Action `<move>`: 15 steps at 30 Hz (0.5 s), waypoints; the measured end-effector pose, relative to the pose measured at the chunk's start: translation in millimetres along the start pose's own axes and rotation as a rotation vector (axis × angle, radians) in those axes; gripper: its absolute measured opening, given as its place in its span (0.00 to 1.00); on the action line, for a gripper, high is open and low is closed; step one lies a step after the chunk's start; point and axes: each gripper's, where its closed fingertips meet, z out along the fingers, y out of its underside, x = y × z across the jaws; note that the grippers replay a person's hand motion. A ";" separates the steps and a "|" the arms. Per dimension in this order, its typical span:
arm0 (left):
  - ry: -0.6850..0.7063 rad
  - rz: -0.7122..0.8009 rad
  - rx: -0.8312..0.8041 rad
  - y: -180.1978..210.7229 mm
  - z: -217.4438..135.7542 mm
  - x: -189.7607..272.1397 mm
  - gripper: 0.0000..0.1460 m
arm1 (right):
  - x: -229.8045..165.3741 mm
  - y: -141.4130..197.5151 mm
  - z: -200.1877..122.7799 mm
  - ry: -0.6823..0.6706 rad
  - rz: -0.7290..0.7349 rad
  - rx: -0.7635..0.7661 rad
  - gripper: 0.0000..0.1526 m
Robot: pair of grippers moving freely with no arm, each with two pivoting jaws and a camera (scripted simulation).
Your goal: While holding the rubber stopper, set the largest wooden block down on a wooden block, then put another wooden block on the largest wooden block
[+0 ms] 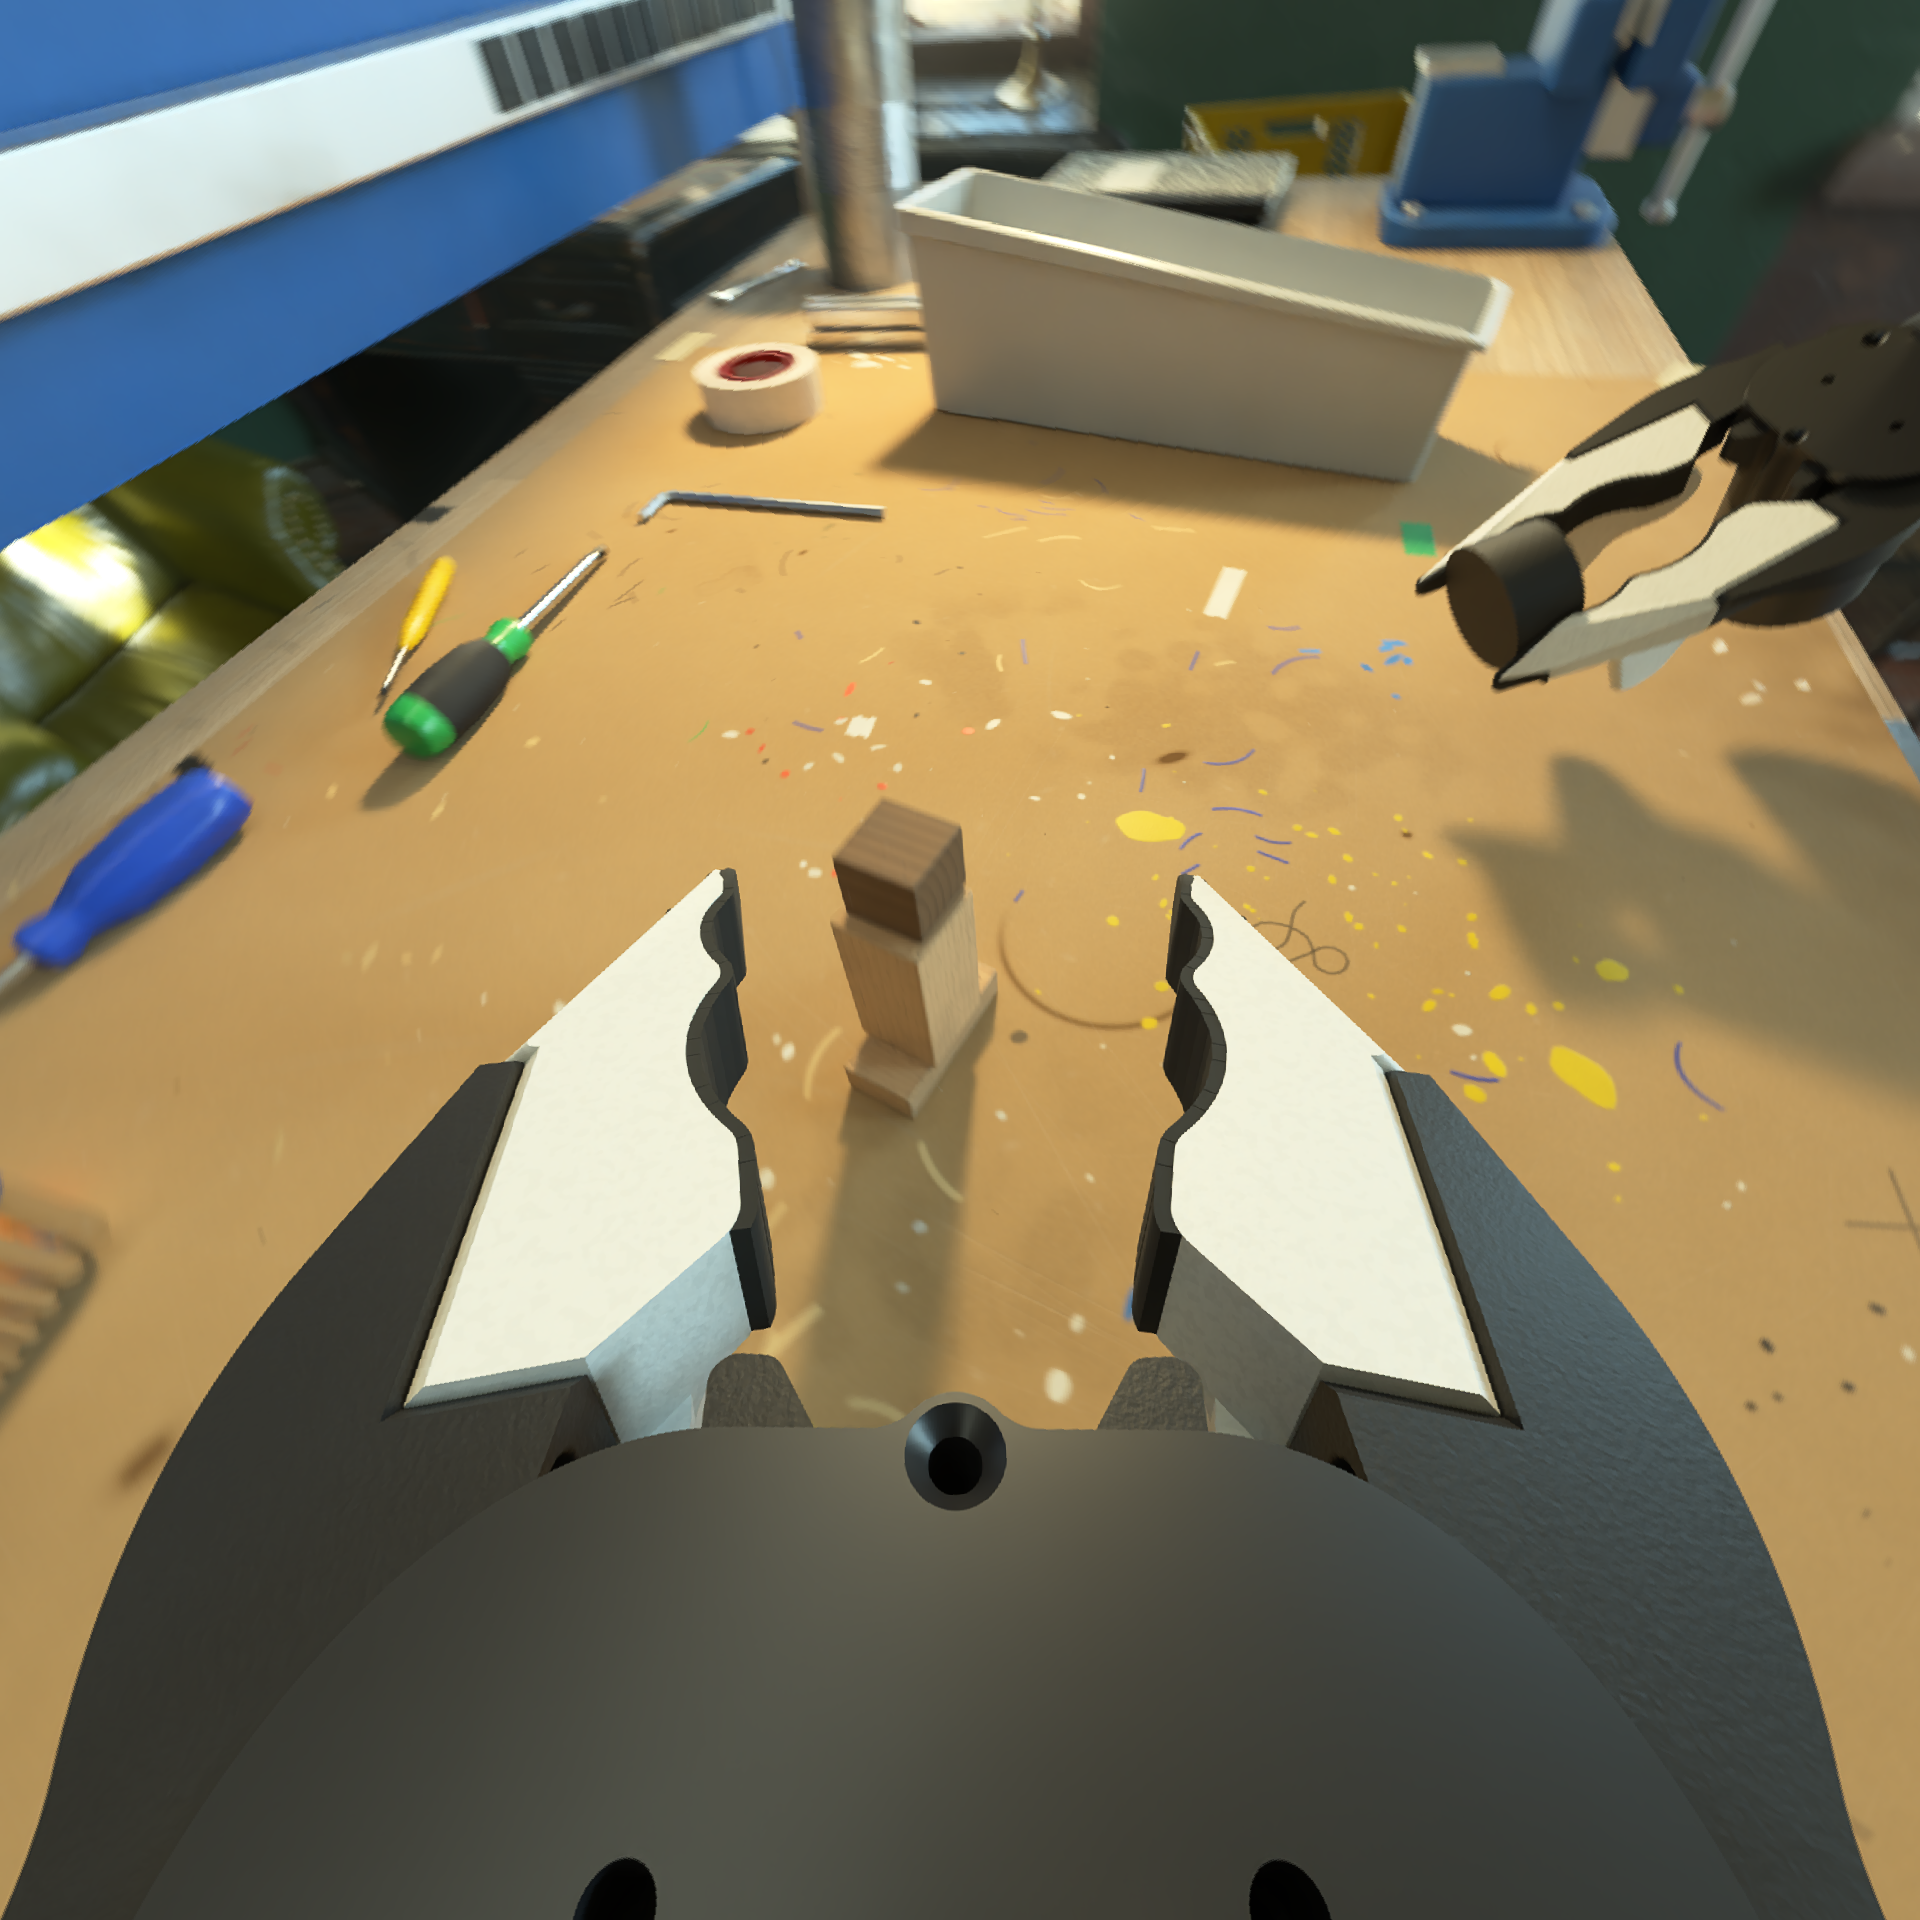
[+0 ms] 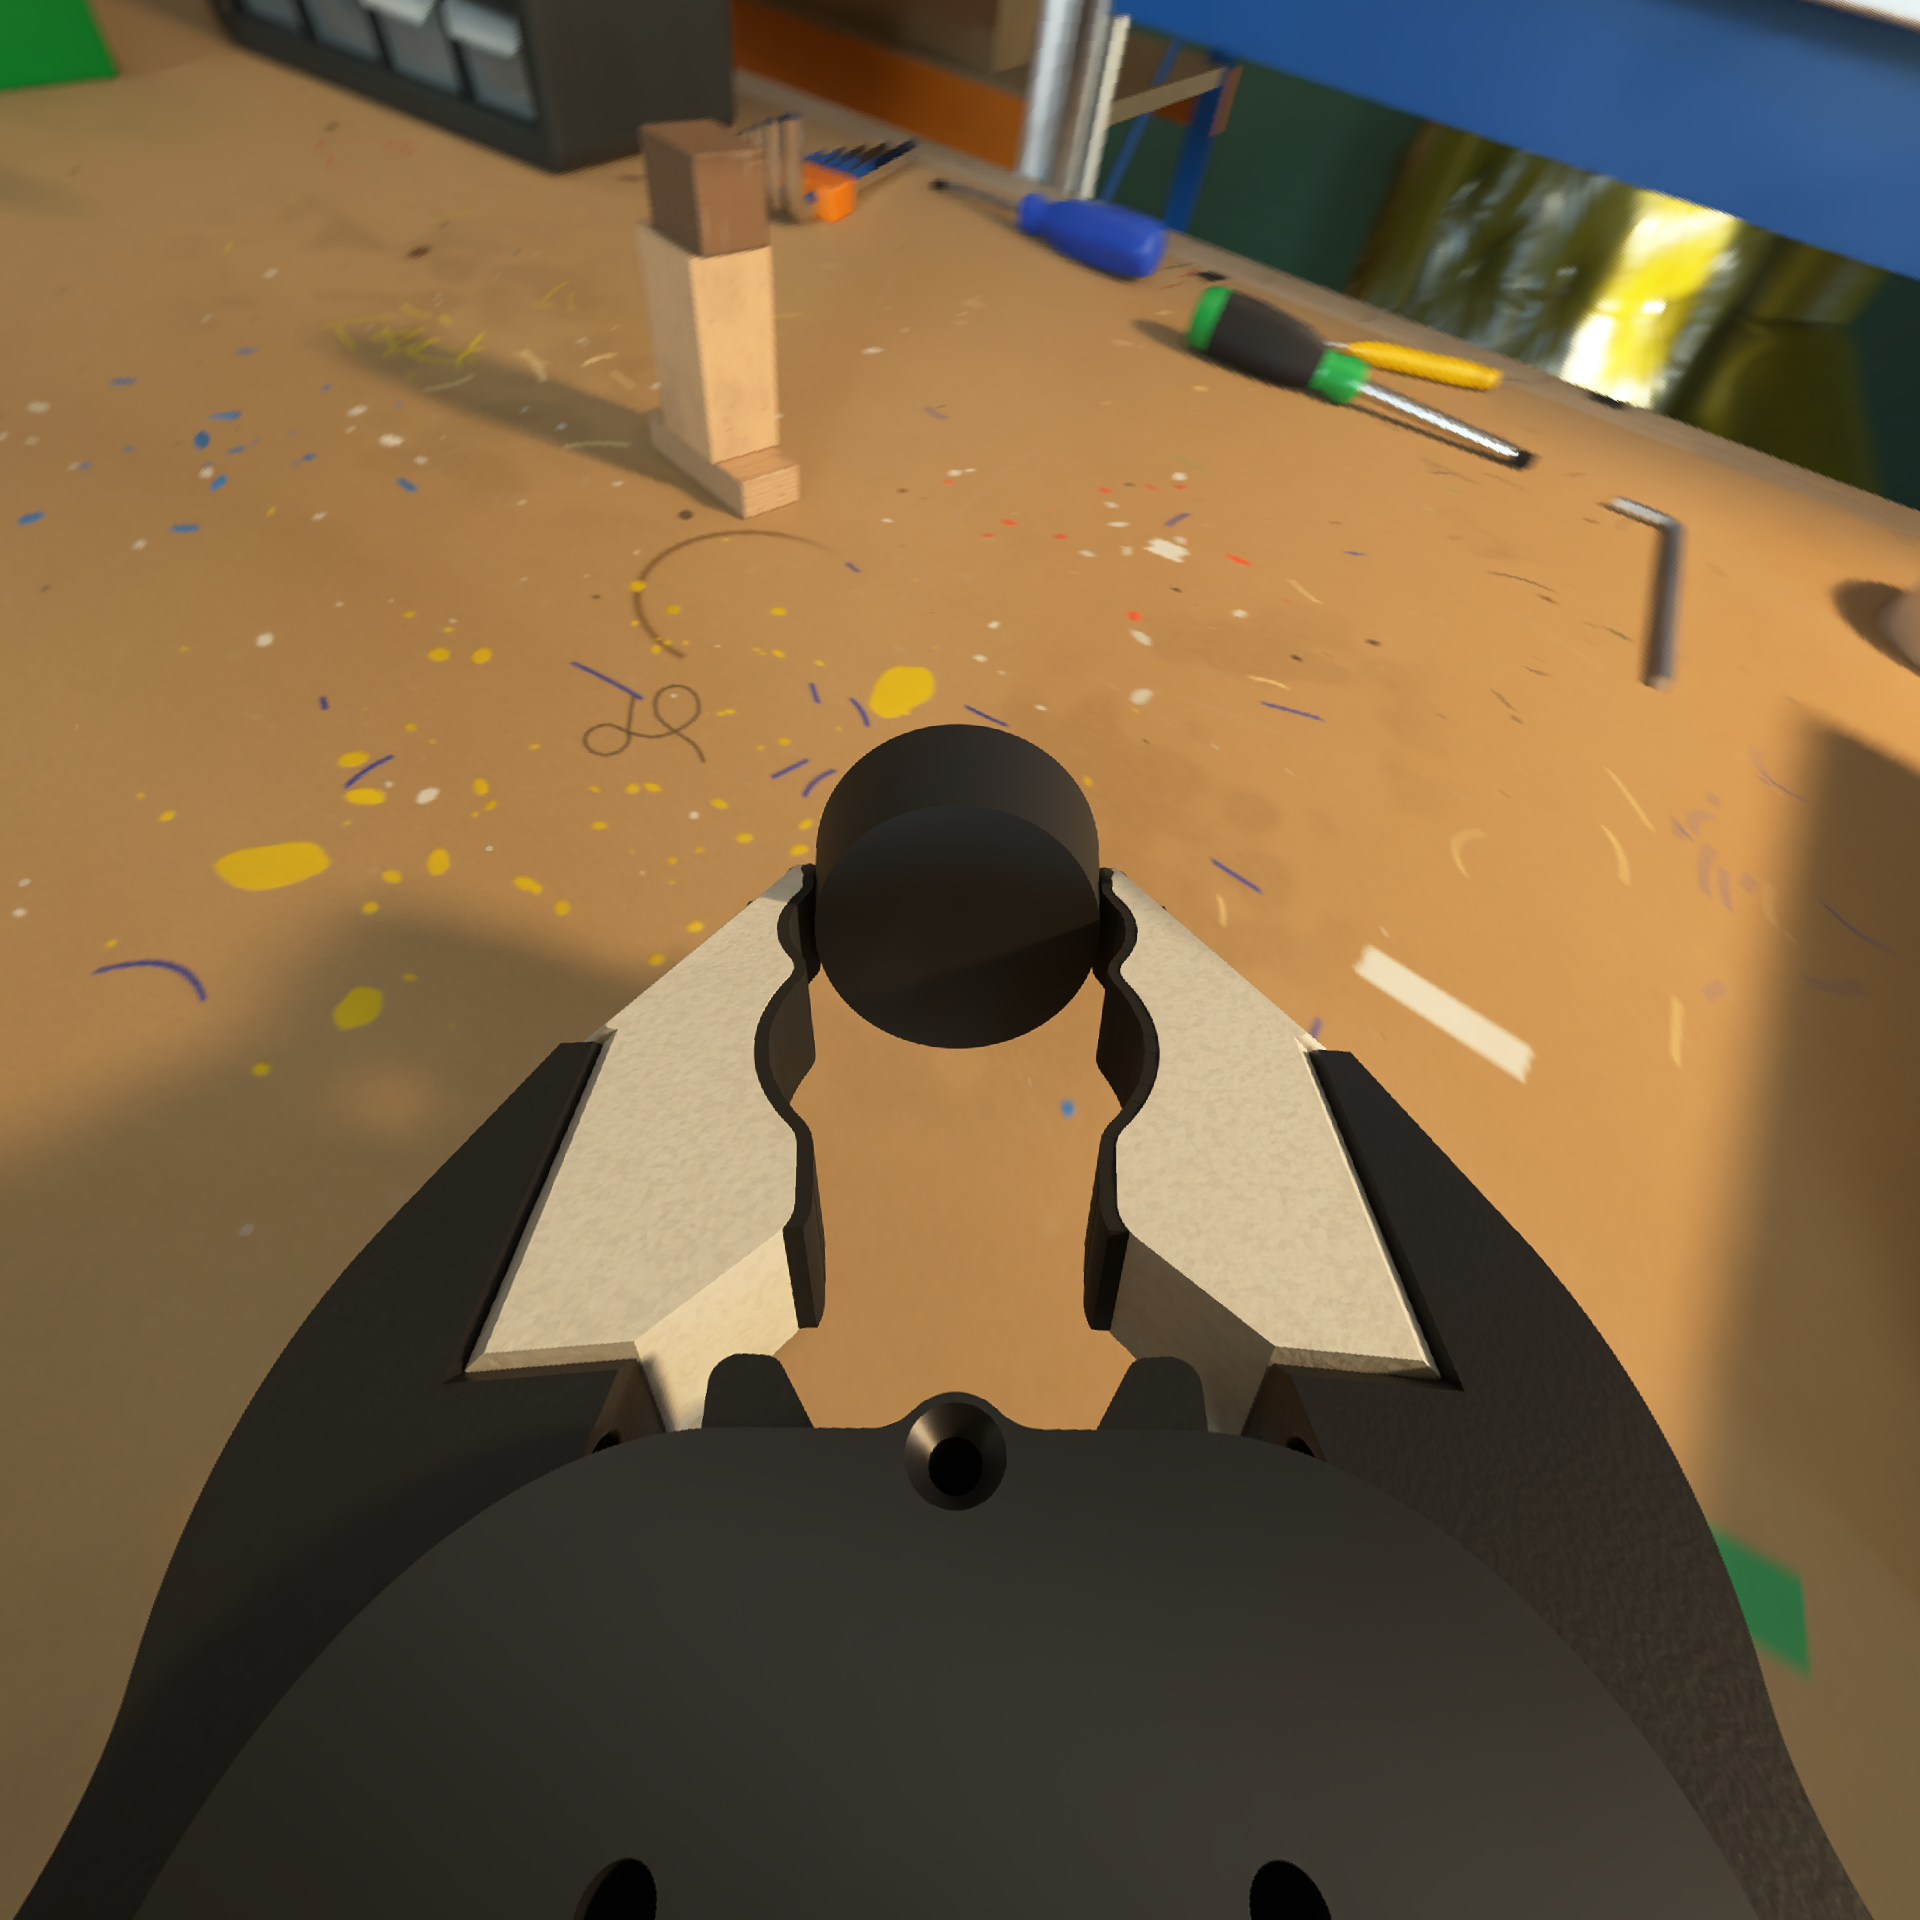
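A three-block stack stands on the workbench. A flat pale wooden block (image 1: 902, 1078) (image 2: 750, 480) lies at the bottom. The tall, largest pale block (image 1: 912, 977) (image 2: 717, 343) stands upright on it. A small dark brown block (image 1: 900, 869) (image 2: 704, 185) sits on top. My left gripper (image 1: 956, 914) is open and empty, its fingers either side of the stack and apart from it. My right gripper (image 2: 954, 904) is shut on the black rubber stopper (image 2: 954, 894) and holds it above the bench; it also shows in the left wrist view (image 1: 1496, 623) at the right, with the stopper (image 1: 1512, 590).
A white bin (image 1: 1195, 322), a tape roll (image 1: 756, 387), a hex key (image 1: 764, 506) (image 2: 1660, 592), green-black (image 1: 468, 681) (image 2: 1288, 348), yellow (image 1: 421, 613) and blue (image 1: 135, 862) (image 2: 1091, 234) screwdrivers lie around. A blue vise (image 1: 1507, 145) stands far back. A dark drawer box (image 2: 468, 62) stands behind the stack.
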 end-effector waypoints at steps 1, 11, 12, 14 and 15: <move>-0.040 -0.034 0.023 7.4 -6.4 3.9 0.56 | -1.9 -2.0 8.8 -0.035 -0.022 -0.016 0.35; -0.362 -0.335 0.213 59.3 -47.2 52.3 0.47 | -2.8 -14.3 112.6 -0.331 -0.152 -0.172 0.35; -0.392 -0.350 0.229 61.0 -50.0 55.3 0.47 | -1.3 -14.0 121.7 -0.344 -0.172 -0.189 0.35; -0.445 -0.359 0.241 64.7 -54.6 59.5 0.47 | 1.9 -12.0 137.2 -0.360 -0.216 -0.227 0.35; -0.462 -0.360 0.242 66.5 -56.5 60.8 0.47 | 3.0 -11.0 143.2 -0.369 -0.232 -0.246 0.35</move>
